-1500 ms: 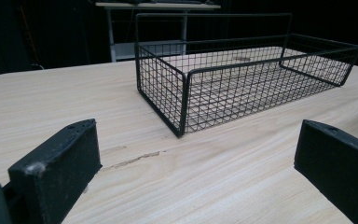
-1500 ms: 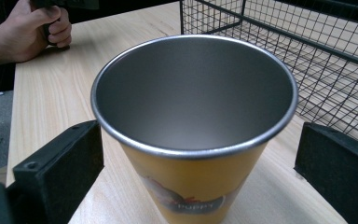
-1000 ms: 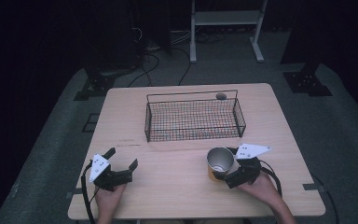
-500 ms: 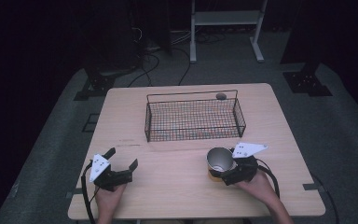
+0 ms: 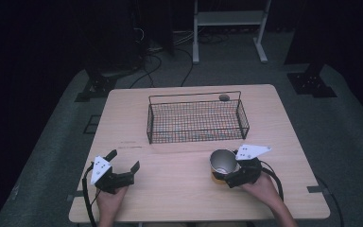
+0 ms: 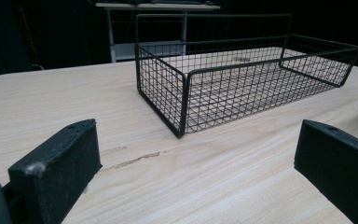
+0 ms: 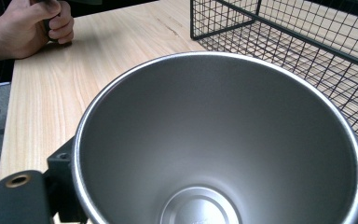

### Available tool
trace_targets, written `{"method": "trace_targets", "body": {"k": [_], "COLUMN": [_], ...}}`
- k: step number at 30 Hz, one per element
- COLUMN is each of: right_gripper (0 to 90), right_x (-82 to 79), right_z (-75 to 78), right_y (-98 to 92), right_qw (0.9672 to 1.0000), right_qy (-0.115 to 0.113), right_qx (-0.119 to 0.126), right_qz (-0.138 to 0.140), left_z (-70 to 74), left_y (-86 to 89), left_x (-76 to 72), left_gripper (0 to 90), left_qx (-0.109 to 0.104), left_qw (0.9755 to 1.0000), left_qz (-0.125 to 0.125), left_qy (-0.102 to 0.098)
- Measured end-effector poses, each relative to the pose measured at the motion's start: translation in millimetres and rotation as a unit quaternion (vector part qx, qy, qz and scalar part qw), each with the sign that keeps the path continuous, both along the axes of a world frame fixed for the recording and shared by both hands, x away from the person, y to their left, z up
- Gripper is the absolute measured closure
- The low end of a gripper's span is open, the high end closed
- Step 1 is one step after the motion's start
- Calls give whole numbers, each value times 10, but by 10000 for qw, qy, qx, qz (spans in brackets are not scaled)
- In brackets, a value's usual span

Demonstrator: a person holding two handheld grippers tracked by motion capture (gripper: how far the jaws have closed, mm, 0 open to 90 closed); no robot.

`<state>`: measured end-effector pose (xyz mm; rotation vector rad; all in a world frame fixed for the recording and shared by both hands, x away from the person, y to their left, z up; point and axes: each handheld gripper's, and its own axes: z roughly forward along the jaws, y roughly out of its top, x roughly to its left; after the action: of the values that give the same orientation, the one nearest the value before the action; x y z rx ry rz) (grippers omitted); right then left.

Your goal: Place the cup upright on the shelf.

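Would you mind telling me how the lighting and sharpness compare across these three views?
High view: dim and soft, dark surroundings, the table lit. Left gripper view: bright, the basket crisp, near jaws slightly soft. Right gripper view: the metal cup looms large, with smooth sheen and no harsh glare.

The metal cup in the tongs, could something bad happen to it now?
Maybe. The right tongs hold the metal cup low on its body, so the open top could tip and the cup could slip out. The wire basket stands just beyond it with tall walls; if the cup is not lifted high enough it could knock the rim. The left tongs rest open, too far off to steady it.
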<state>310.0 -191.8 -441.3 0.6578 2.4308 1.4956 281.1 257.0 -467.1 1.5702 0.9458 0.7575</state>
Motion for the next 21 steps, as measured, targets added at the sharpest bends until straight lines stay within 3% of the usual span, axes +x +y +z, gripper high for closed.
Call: {"method": "trace_targets", "body": {"k": [11, 21], "right_gripper": [121, 122], "right_x": [9, 35], "right_z": [42, 200], "right_y": [-29, -27], "right_qw": [10000, 9998], "right_qy": [-11, -51], "right_qx": [42, 167], "right_qz": [-30, -11], "left_z": [-1, 0], "left_y": [-2, 1], "left_x": [1, 1], "left_gripper": [0, 0], "left_qx": [3, -5], "left_qw": [10000, 10000], "left_qz": [1, -5], "left_qy": [0, 2]}}
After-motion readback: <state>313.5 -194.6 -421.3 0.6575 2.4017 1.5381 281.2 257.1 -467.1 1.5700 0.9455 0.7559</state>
